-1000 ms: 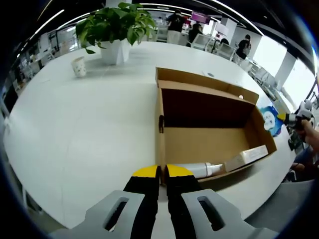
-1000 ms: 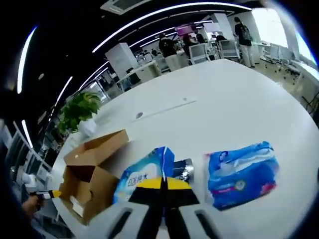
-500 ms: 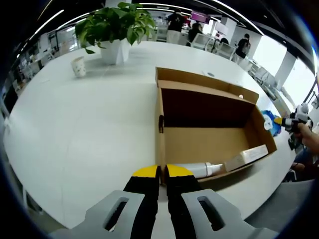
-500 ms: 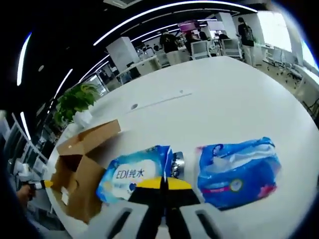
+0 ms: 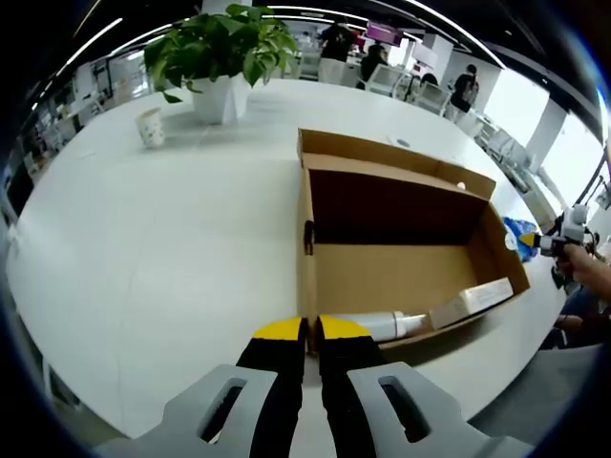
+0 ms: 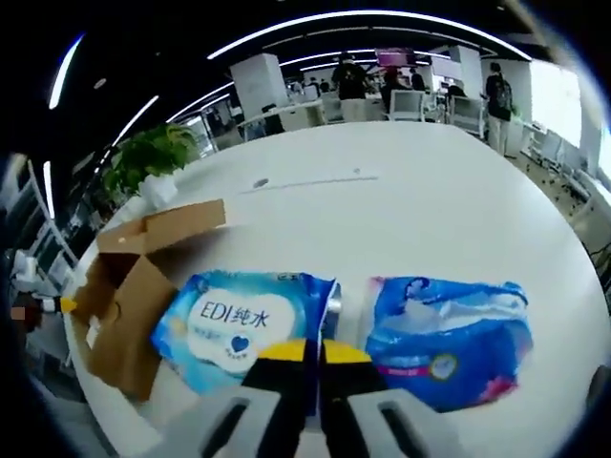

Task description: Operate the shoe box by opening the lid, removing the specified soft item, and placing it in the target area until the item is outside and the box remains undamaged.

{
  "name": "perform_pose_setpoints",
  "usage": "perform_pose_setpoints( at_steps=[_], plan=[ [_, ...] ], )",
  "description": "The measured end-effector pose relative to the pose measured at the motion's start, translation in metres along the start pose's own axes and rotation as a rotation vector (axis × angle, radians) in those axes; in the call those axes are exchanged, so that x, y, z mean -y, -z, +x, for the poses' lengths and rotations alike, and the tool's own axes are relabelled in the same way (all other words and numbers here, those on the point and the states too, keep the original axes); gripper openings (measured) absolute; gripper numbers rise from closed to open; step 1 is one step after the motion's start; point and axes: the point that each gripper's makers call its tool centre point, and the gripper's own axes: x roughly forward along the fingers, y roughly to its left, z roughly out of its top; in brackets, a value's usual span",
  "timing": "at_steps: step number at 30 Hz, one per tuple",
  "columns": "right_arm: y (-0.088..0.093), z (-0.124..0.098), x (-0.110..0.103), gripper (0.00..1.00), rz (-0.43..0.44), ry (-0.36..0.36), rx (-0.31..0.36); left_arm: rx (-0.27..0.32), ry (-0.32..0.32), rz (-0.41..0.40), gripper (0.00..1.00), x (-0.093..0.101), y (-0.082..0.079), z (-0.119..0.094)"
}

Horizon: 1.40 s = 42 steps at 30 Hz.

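The open cardboard shoe box (image 5: 410, 277) lies on the white table, lid flap folded back. Inside it are a white tube (image 5: 382, 325) and a white carton (image 5: 473, 302). My left gripper (image 5: 311, 330) is shut on the box's near corner wall. The blue wipes pack (image 6: 239, 326), printed "EDI", lies on the table outside the box (image 6: 119, 305). My right gripper (image 6: 313, 350) is shut on that pack's near right edge. In the left gripper view the right gripper (image 5: 558, 240) sits beyond the box's right end, beside a sliver of blue pack (image 5: 520, 228).
A second blue soft pack (image 6: 449, 329) lies just right of the wipes pack. A potted plant (image 5: 224, 52) and a paper cup (image 5: 151, 127) stand at the table's far left. The table edge (image 5: 535, 315) runs close behind the box's right end. People and chairs are far off.
The right gripper has drawn rightward away from the box, and the wipes pack now lies flatter beside the second pack. The left gripper and the box have not moved.
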Motion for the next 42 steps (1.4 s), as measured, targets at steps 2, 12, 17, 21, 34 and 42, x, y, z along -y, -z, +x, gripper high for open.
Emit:
perform_pose_setpoints(
  at_steps=[2,12,17,21,34,42],
  plan=[
    [0.000,0.001,0.001,0.00,-0.006,-0.005,-0.004,0.001,0.000,0.000,0.02,0.000,0.000,0.000],
    [-0.007,-0.009,0.006,0.00,-0.092,-0.008,-0.009,0.003,-0.002,0.004,0.02,0.000,0.000,0.001],
    [-0.016,-0.013,0.005,0.00,-0.112,-0.038,0.016,0.006,-0.002,0.004,0.02,0.004,0.001,-0.002],
    [-0.026,-0.017,0.001,0.00,-0.144,-0.062,0.031,0.009,-0.002,0.005,0.02,0.007,0.003,-0.005],
    [-0.039,-0.035,-0.014,0.04,-0.246,-0.102,0.014,0.012,-0.001,0.001,0.02,0.010,0.003,-0.007],
    [-0.042,-0.050,-0.041,0.06,-0.344,-0.173,-0.022,0.011,0.002,-0.003,0.02,0.006,0.002,-0.004]
  ],
)
